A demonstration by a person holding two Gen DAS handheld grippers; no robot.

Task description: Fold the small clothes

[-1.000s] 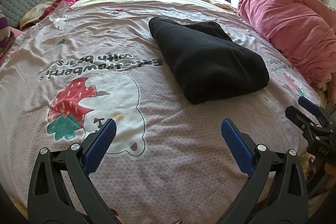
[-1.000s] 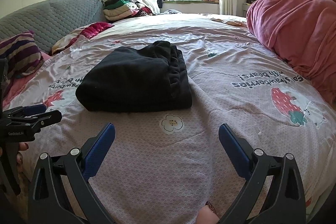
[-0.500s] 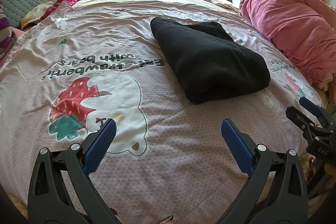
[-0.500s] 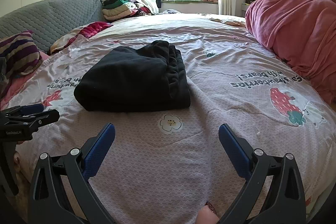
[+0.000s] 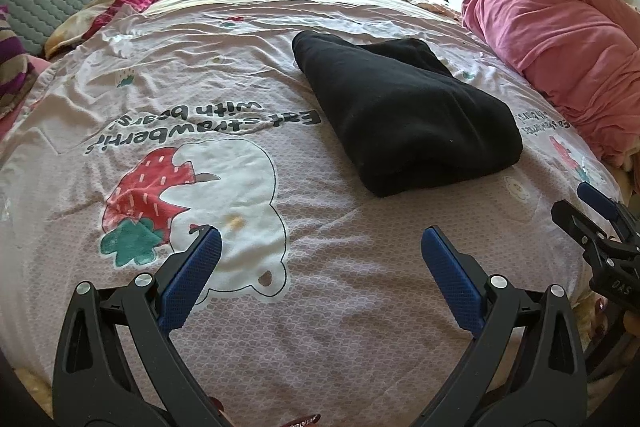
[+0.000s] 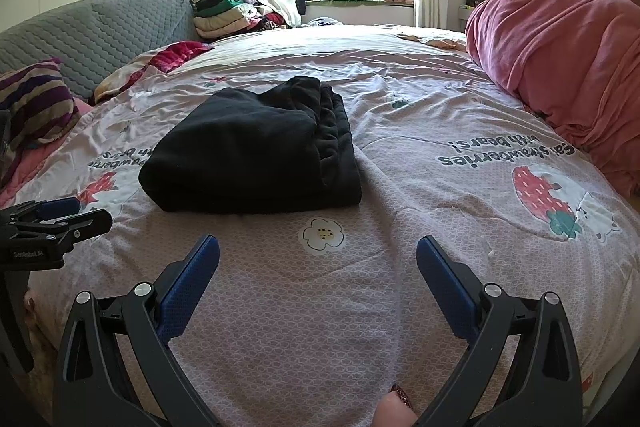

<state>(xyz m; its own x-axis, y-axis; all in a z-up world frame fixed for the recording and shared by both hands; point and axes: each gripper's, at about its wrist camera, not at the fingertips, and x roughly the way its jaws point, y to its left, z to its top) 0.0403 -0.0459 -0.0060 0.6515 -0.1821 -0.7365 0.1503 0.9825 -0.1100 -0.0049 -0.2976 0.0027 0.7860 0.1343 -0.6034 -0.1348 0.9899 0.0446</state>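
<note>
Left wrist view: left gripper is spread wide and empty, with the folded black garment far right on the bedsheet. Right wrist view: right gripper also gapes empty, garment far left; grabbing just the top layer could undo that fold.

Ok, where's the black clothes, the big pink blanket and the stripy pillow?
black clothes (image 6: 248, 147), right wrist view, top of the folded pile
pink blanket (image 5: 560, 39), left wrist view, middle of the heap
stripy pillow (image 6: 34, 103), right wrist view, its front face

I see one black garment, folded into a thick flat bundle, lying centre frame on the bedspread.
</note>
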